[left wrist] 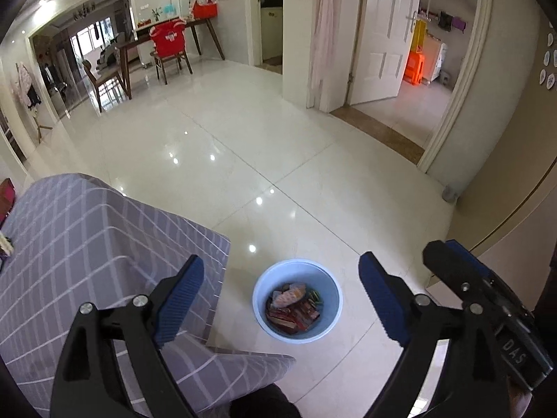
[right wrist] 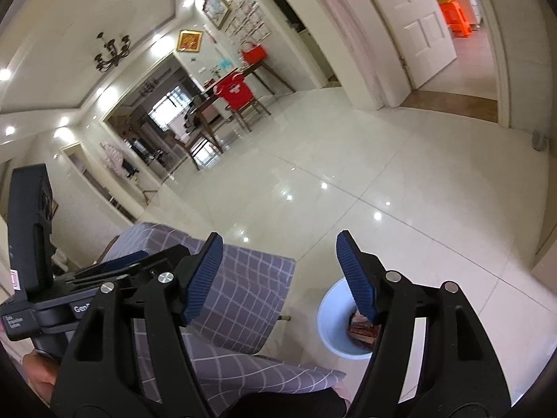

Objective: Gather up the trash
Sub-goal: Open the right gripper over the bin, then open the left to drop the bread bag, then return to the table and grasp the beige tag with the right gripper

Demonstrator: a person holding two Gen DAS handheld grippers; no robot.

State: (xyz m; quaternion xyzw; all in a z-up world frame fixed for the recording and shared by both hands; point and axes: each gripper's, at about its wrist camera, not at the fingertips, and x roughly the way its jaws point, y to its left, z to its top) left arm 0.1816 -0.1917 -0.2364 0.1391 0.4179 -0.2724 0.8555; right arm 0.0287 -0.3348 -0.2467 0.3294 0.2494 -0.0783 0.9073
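1. We take the pale blue bin (left wrist: pixel 297 300) on the cream tiled floor (left wrist: pixel 243 160) as our landmark; it stands upright with its mouth uncovered.
2. Left of the bin we see the table under a grey checked cloth (left wrist: pixel 87 244), whose draped corner hangs down close beside the bin's rim.
3. Our left gripper (left wrist: pixel 280 296) hangs above the bin, its blue-padded jaws spread wide with nothing between them; the bin shows in the gap.
4. Inside the bin lies the trash (left wrist: pixel 294 308): a heap of crumpled red, brown and orange wrappers on the bottom.
5. Our right gripper (right wrist: pixel 280 275) is just to the right of the bin and higher up, and its jaws too stand well apart and empty.
6. In the right wrist view its right-hand pad (right wrist: pixel 357 275) covers part of the bin (right wrist: pixel 334 327), and only a strip of wrappers (right wrist: pixel 362 331) shows below it.
7. Far beyond the bin, a wooden chair draped in red (left wrist: pixel 169 43) stands at a dark table, and further right a white door (left wrist: pixel 386 31) is ajar.
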